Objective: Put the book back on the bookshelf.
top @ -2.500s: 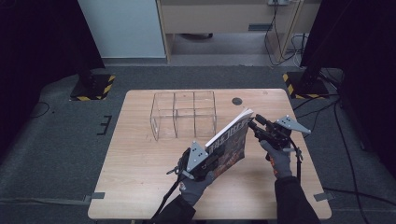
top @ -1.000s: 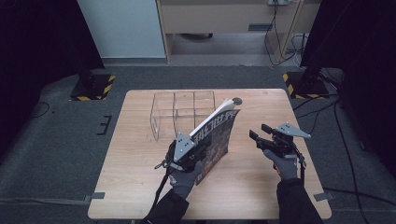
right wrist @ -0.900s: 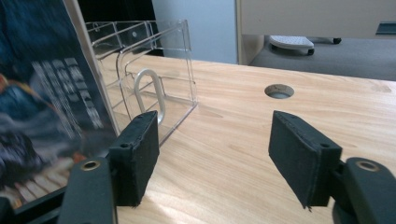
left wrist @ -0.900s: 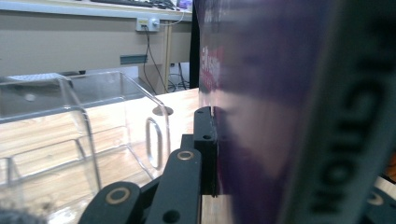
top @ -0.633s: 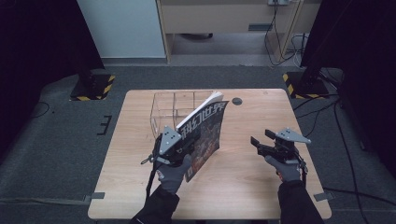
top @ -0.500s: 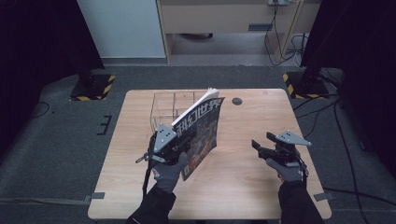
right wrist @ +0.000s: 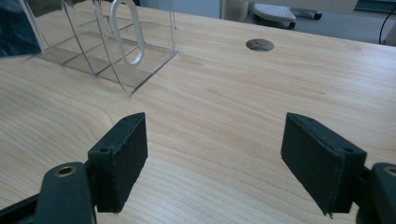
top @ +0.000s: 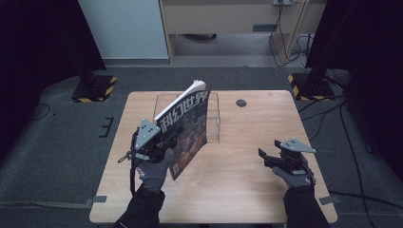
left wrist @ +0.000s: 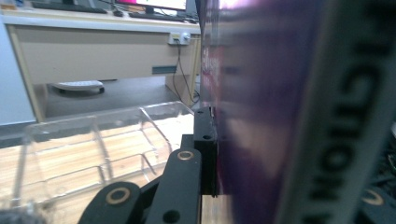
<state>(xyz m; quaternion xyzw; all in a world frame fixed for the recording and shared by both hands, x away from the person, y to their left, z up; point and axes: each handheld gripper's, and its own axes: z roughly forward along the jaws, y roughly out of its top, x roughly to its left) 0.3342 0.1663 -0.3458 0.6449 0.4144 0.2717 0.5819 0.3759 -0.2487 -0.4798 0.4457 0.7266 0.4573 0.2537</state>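
One magazine [top: 186,128] clamped upright in left claw [top: 167,138]; right claw [top: 264,156] released, well apart.

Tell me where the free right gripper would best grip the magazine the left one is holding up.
Probably the magazine's upper right edge, coming from its right side. The left gripper clamps its lower left part, so it stands tilted above the table, leaving that edge clear. The right gripper is open and apart.
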